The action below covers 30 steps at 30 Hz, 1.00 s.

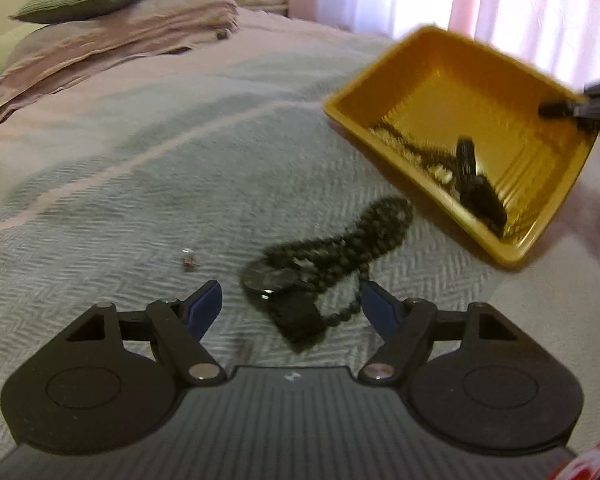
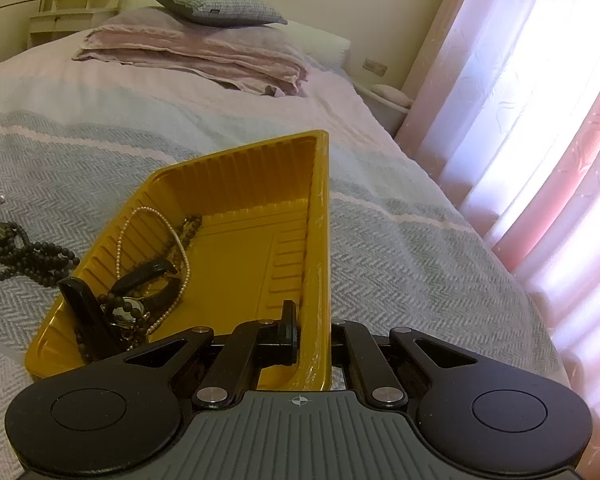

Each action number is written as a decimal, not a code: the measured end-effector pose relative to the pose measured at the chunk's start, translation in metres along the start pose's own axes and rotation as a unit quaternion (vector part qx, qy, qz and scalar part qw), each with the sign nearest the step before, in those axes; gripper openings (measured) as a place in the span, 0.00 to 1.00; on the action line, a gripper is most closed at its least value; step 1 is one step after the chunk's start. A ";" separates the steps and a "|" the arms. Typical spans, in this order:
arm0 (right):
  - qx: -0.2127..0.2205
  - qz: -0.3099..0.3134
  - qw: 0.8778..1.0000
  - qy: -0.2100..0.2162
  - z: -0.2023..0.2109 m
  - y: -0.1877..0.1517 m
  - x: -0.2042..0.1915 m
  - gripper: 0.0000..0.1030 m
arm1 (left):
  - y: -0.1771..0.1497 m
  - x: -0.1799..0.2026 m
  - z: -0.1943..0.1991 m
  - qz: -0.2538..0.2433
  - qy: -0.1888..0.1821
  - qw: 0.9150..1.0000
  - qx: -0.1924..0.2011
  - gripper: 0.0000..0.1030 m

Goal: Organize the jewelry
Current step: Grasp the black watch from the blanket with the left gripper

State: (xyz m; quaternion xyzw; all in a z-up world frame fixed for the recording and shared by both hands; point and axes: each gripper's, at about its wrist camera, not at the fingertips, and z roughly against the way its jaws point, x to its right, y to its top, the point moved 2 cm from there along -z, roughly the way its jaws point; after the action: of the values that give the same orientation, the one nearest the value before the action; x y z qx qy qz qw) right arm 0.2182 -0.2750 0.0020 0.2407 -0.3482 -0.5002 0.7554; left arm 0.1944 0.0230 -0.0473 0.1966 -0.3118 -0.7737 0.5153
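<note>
A yellow tray point(image 1: 432, 64) is tilted up off the bedspread; my right gripper point(image 2: 314, 332) is shut on its near wall point(image 2: 320, 240). Inside it lie a pearl necklace point(image 2: 120, 240), dark beads and watches point(image 2: 128, 308), slid to its low side. My left gripper point(image 1: 290, 300) is open and empty, low over the bed, its jaws on either side of a black watch point(image 1: 266, 278) tangled with a black bead necklace point(image 1: 380, 224). A small stud earring point(image 1: 189, 258) lies left of them. The right gripper shows in the left wrist view point(image 1: 560, 111) on the tray's rim.
The grey herringbone bedspread point(image 1: 140, 184) covers the bed. Folded pink blankets point(image 2: 204, 60) and a grey-green pillow point(image 2: 216, 4) lie at the head. Pink curtains point(image 2: 540, 120) hang along the right side. A shelf point(image 2: 76, 4) stands in the far corner.
</note>
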 end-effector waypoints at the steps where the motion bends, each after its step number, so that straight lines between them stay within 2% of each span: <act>1: 0.000 0.000 1.000 0.000 0.000 0.000 0.000 0.04 | -0.001 0.002 -0.005 0.000 0.003 1.000 -0.002 0.70; 5: 0.001 -0.001 1.000 0.000 0.000 -0.001 0.000 0.04 | -0.006 -0.001 -0.017 0.004 0.019 1.000 -0.021 0.55; 10: 0.001 -0.001 1.000 0.001 0.000 -0.002 0.000 0.04 | -0.014 -0.021 -0.006 0.017 0.031 0.999 -0.021 0.53; 14: 0.001 -0.001 1.000 0.000 0.000 -0.001 0.000 0.04 | -0.017 -0.035 -0.002 0.020 0.046 0.998 -0.025 0.46; 18: 0.001 -0.002 1.000 0.000 0.000 -0.001 0.000 0.04 | -0.014 -0.034 -0.006 0.008 0.044 0.999 -0.030 0.40; 28: 0.001 -0.001 1.000 0.000 -0.001 0.000 0.001 0.04 | -0.001 -0.030 -0.036 -0.004 0.026 0.998 -0.048 0.40; 29: 0.000 -0.002 1.000 0.000 -0.001 0.000 0.002 0.04 | -0.001 -0.030 -0.037 -0.004 0.024 0.999 -0.048 0.37; 30: 0.000 -0.002 1.000 0.000 0.000 0.000 0.002 0.04 | -0.002 -0.030 -0.036 -0.004 0.021 0.999 -0.047 0.28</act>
State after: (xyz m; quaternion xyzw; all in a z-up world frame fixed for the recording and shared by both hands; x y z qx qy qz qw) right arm 0.2188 -0.2769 0.0018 0.2419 -0.3477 -0.5015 0.7544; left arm 0.2276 0.0408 -0.0752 0.1897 -0.2631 -0.7851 0.5277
